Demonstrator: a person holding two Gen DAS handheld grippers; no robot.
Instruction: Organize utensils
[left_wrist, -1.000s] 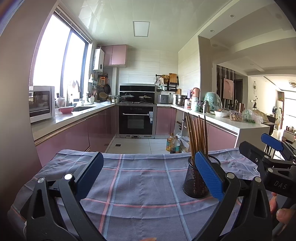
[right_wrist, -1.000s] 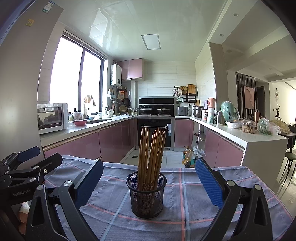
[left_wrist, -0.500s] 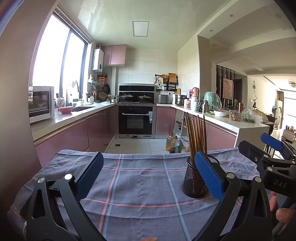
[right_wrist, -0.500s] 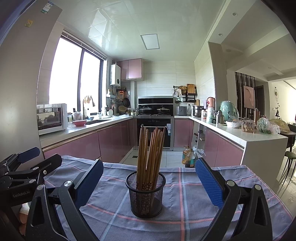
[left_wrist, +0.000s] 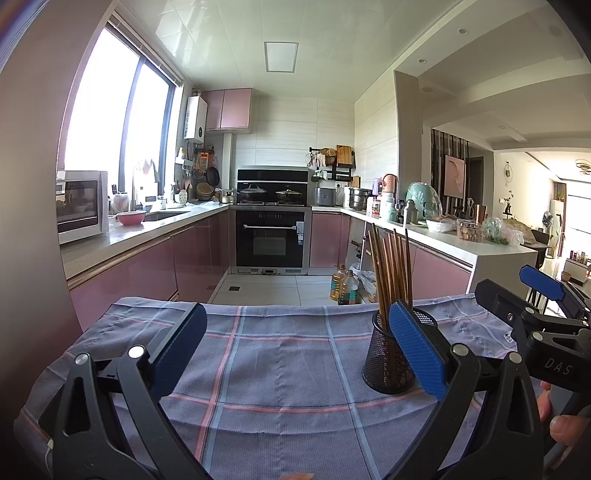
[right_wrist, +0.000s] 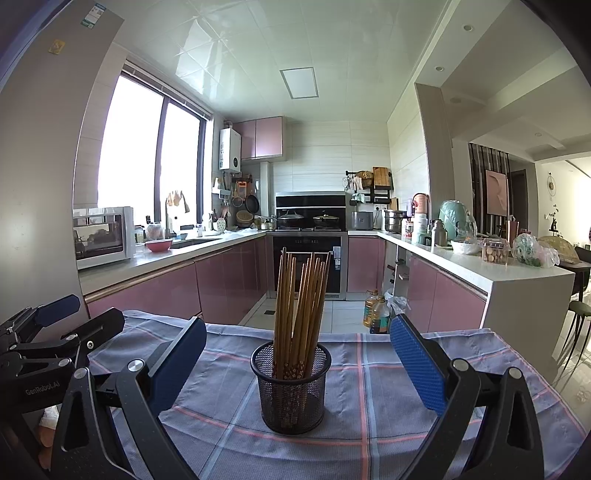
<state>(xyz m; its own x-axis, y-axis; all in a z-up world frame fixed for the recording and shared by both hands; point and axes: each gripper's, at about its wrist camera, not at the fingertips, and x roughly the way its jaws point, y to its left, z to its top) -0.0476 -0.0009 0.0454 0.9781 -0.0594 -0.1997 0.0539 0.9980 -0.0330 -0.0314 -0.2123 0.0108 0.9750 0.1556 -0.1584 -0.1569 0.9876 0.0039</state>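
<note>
Almost nothing has moved: both grippers, left gripper (left_wrist: 295, 347) and right gripper (right_wrist: 297, 363), still hover released and empty, while the chopsticks (right_wrist: 300, 310) stand bunched in the mesh cup (right_wrist: 291, 387) on the plaid cloth (right_wrist: 388, 391), so I judge sorting unstarted

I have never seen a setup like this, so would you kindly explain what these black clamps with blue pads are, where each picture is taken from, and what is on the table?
There is no robot: a person holds a two-finger gripper in each hand, each carrying a forward-looking fisheye camera. One picture looks along the left gripper, the other along the right gripper. Both are open and hold nothing. On the checked cloth stands a black mesh cup full of wooden chopsticks, in line with the gap between the right gripper's fingers. A kitchen lies behind.
</note>
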